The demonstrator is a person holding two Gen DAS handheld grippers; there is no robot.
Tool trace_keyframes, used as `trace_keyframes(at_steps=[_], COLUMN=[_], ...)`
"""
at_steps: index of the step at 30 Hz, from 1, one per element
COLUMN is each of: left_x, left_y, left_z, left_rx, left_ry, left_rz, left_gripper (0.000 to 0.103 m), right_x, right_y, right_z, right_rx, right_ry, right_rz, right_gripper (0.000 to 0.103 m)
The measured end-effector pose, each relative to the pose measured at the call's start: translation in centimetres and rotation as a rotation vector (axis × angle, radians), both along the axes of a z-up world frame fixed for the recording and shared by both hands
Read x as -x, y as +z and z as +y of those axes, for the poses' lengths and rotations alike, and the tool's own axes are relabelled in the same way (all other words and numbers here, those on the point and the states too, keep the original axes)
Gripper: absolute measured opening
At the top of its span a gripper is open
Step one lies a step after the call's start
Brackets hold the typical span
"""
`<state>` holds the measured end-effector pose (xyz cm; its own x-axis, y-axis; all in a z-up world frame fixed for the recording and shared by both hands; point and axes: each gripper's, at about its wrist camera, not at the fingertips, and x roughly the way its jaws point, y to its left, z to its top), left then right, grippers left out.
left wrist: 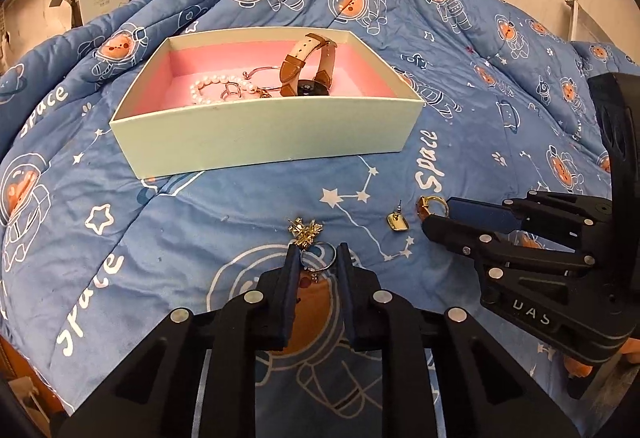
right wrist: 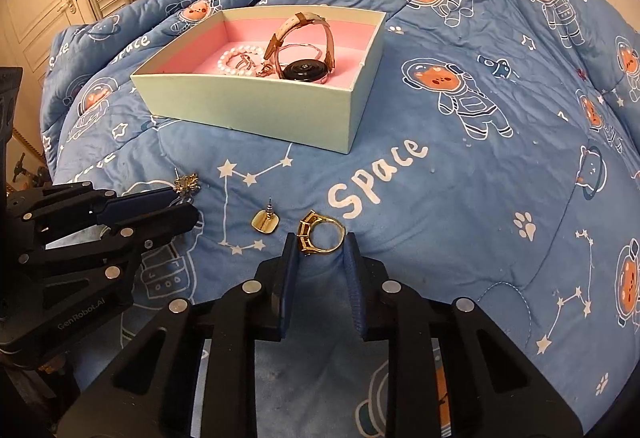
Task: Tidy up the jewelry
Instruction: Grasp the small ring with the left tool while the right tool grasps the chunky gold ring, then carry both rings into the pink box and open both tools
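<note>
The left gripper pinches a thin silver ring between its tips, with a gold sparkly earring just past them. The right gripper squeezes a gold ring — a gold stud lies beside its left finger. Farther ahead on the blue blanket sits the box with a watch and pearls.
</note>
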<state>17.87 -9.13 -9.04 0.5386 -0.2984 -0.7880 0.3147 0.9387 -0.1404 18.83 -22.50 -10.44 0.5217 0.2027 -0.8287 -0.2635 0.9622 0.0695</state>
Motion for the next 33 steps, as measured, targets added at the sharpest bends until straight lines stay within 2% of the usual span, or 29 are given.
trace_keyframes(at_steps=[8,18,28,33], left_x=[1.0,2.3,2.5,1.8], left_y=[0.3,0.4,1.7,2.8], left_z=[1.0,3.0,4.1,4.4], left_rx=[0.045,0.086,0.123,0.112], left_ry=[0.007,0.026,0.034,0.027], left_rz=[0.006,0.023,0.015,-0.009], left_gripper=[0.018,0.018,0.018,0.018], right_x=[0.2,0.4,0.8,0.2], right_y=[0.2,0.8,3.2,4.6], right_z=[-0.2,-0.6,0.6,1.1], right_rx=[-0.014,-0.099,-0.198,-0.234], right_ry=[0.000,0.014,0.083,0.111], right_rz=[0.008,0.063,0.070,0.067], right_gripper=[0.024,0.024,0.024,0.024])
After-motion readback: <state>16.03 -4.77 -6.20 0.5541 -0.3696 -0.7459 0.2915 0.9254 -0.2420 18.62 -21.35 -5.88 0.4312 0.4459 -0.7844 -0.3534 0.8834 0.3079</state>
